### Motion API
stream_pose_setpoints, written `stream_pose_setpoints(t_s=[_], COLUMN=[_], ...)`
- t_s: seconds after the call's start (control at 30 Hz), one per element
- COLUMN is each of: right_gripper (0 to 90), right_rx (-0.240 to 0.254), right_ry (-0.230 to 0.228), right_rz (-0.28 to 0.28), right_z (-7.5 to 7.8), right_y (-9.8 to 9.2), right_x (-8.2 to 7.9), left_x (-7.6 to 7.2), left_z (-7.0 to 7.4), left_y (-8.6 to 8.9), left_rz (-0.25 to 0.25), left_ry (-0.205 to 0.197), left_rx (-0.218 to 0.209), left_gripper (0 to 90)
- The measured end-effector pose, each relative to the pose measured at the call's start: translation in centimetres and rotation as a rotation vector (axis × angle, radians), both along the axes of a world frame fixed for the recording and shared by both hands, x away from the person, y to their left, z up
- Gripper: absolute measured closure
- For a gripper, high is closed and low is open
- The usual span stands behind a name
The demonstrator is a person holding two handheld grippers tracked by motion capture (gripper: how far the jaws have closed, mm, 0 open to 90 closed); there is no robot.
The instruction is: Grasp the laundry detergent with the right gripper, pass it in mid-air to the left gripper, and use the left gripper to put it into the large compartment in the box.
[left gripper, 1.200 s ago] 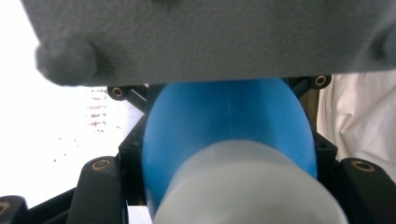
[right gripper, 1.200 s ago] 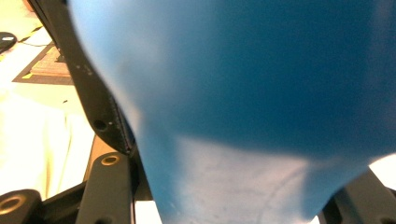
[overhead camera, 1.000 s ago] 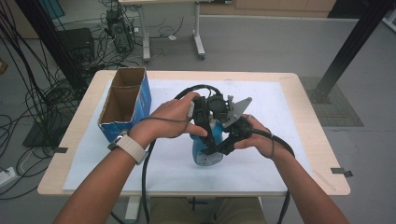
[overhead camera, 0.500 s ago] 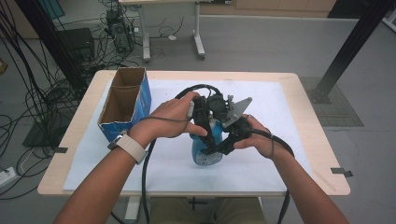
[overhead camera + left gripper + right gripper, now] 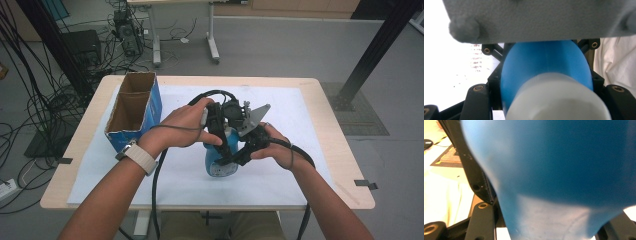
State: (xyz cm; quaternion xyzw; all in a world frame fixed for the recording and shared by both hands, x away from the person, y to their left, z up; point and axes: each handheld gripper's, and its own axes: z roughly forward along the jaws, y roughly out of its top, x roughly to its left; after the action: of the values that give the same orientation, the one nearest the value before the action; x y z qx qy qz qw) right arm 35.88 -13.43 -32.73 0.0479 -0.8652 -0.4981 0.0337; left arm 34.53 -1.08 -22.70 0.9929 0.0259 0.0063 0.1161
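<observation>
A blue bottle (image 5: 218, 161) with a white cap (image 5: 559, 100) is held a little above the white mat at the table's middle. My left gripper (image 5: 223, 142) comes down on it from above and is shut on its cap end; the blue body (image 5: 544, 62) bulges just beyond the jaws. My right gripper (image 5: 239, 156) reaches in from the right and is shut on the bottle's blue body (image 5: 564, 165), which blocks most of that camera. The right gripper's grey plate (image 5: 536, 20) hangs across the top of the left gripper view.
An open blue cardboard box (image 5: 132, 112) stands on the left part of the white mat (image 5: 300, 125). Black cables (image 5: 157, 180) trail from both grippers toward the table's near edge. Beyond the far edge are a desk's legs and floor cables.
</observation>
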Motion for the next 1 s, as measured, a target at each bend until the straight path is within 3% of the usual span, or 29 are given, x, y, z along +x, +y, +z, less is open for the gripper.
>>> stream_pose_setpoints(t_s=[0.27, 0.3, 0.33, 0.37, 0.43, 0.53, 0.73, 1.0], right_gripper=[41.8, 36.5, 23.0, 15.8, 13.6, 6.5, 6.5, 6.6], right_rx=[0.004, 0.005, -0.001, -0.021, -0.038, -0.026, 0.014, -0.012], right_ry=[-0.005, 0.005, 0.016, 0.012, 0.037, 0.040, 0.012, -0.027], right_rz=[0.005, 0.008, 0.005, -0.015, -0.026, -0.064, -0.123, -0.181], right_z=[-0.1, -0.1, -0.3, -0.5, -0.7, -0.6, 1.0, 2.6], right_y=[0.1, 0.1, 0.1, 0.1, -0.4, -1.6, -4.6, -8.0], right_x=[0.0, 0.0, 0.0, 0.1, 0.0, 0.1, 0.2, 0.3], left_x=[-0.2, -0.2, -0.1, -0.1, 0.0, 0.1, 0.1, 0.2], left_z=[0.0, 0.1, 0.3, 0.4, 0.5, 0.6, 0.5, 0.7], left_y=[-0.1, -0.1, 0.0, 0.1, 0.3, 0.6, 0.8, 1.2], left_rz=[-0.004, -0.003, 0.005, 0.010, 0.020, 0.030, 0.039, 0.055], left_ry=[-0.011, -0.011, -0.009, -0.011, -0.018, -0.019, -0.019, -0.018], left_rx=[0.008, 0.001, -0.006, -0.004, 0.001, 0.002, 0.012, 0.003], left_gripper=[37.9, 38.0, 37.9, 37.9, 37.9, 37.9, 37.9, 37.9])
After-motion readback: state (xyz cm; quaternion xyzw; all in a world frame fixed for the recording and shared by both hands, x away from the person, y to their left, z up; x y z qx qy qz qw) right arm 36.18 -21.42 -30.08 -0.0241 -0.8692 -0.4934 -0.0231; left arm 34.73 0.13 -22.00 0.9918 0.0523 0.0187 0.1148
